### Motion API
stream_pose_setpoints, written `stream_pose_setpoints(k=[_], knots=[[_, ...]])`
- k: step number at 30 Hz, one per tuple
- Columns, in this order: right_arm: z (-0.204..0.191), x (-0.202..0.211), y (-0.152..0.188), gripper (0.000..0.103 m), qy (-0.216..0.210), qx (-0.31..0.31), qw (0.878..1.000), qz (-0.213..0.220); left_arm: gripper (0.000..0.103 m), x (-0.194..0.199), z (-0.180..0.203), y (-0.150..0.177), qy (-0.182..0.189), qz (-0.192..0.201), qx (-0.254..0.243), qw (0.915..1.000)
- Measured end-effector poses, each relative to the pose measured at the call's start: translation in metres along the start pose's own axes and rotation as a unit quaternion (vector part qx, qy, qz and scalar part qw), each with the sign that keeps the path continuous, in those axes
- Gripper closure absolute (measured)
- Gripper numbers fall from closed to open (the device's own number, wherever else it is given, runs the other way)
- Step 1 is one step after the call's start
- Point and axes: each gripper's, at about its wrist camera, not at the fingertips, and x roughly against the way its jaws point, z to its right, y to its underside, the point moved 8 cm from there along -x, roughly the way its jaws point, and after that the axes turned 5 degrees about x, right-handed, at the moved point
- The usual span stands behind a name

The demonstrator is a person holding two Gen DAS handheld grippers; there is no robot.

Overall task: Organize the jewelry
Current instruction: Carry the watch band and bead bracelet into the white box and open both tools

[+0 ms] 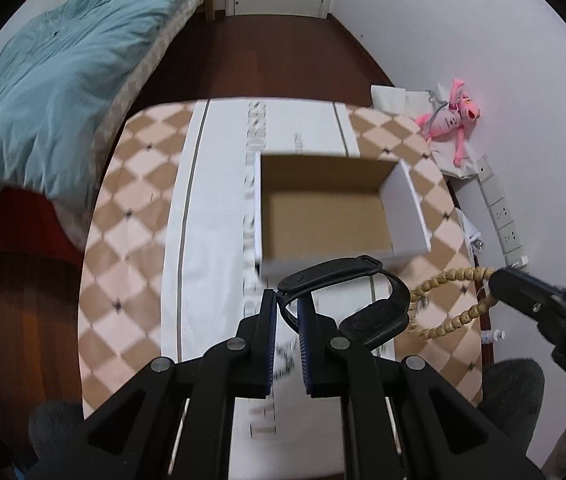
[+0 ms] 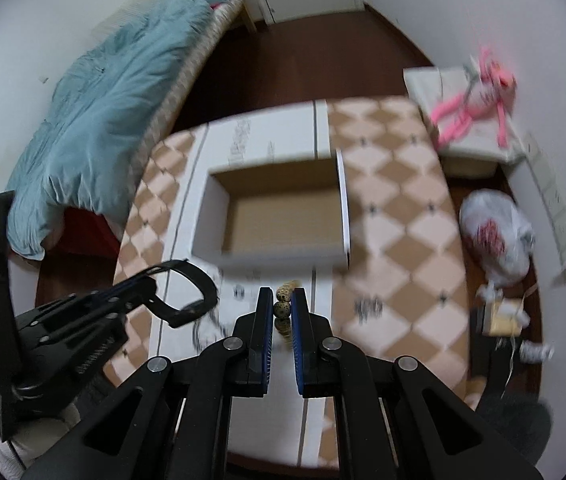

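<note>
My left gripper (image 1: 287, 305) is shut on the band of a black wristband (image 1: 343, 276) and holds it just in front of the open cardboard box (image 1: 323, 216). My right gripper (image 2: 282, 307) is shut on a tan beaded bracelet (image 2: 283, 307), held above the table in front of the box (image 2: 279, 220). The bracelet (image 1: 443, 308) hangs as a loop from the right gripper (image 1: 499, 280) in the left wrist view. The left gripper (image 2: 139, 284) with the wristband (image 2: 191, 296) shows at the left of the right wrist view. The box is empty.
The box stands on a white cloth strip (image 1: 211, 216) over a checkered tablecloth (image 1: 131, 208). A bed with a blue duvet (image 1: 55, 88) is to the left. A pink plush toy (image 1: 455, 120) and a plastic bag (image 2: 499, 236) are to the right by the wall.
</note>
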Motion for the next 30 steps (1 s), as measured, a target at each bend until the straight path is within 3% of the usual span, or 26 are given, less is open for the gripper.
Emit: stream_pose_setpoints(k=[8, 13, 17, 21, 23, 25, 27, 28, 30], knots=[[0.002, -0.037, -0.06, 0.094, 0.017, 0.022, 1.0, -0.005, 0.095, -0.038, 0.003, -0.051, 0.004, -0.02, -0.01, 0.9997], [0.012, -0.07, -0.078, 0.094, 0.016, 0.018, 0.999, -0.029, 0.095, -0.068, 0.0, -0.068, 0.015, -0.052, 0.0, 0.9985], [0.015, -0.093, -0.087, 0.094, -0.005, 0.019, 0.998, -0.052, 0.092, -0.075, -0.001, -0.082, 0.007, -0.056, 0.012, 0.9984], [0.017, -0.115, -0.088, 0.093, -0.029, 0.016, 0.997, -0.076, 0.084, -0.081, 0.0, -0.091, 0.015, -0.068, 0.016, 0.9975], [0.018, -0.12, -0.086, 0.093, -0.043, 0.012, 0.996, -0.084, 0.07, -0.078, 0.0, -0.095, 0.012, -0.058, 0.012, 0.9982], [0.022, -0.121, -0.084, 0.086, -0.032, 0.011, 0.996, -0.083, 0.038, -0.074, -0.003, -0.098, 0.008, -0.046, 0.012, 0.9988], [0.027, -0.121, -0.082, 0.059, -0.013, 0.011, 0.997, -0.081, 0.022, -0.073, -0.006, -0.1, 0.002, -0.039, 0.015, 0.9991], [0.03, -0.122, -0.08, 0.051, -0.004, 0.01, 0.997, -0.081, 0.015, -0.072, -0.009, -0.098, -0.006, -0.035, 0.014, 0.9993], [0.036, -0.122, -0.074, 0.024, 0.026, 0.014, 0.996, -0.085, 0.012, -0.074, -0.014, -0.095, -0.022, -0.035, 0.013, 0.9991]])
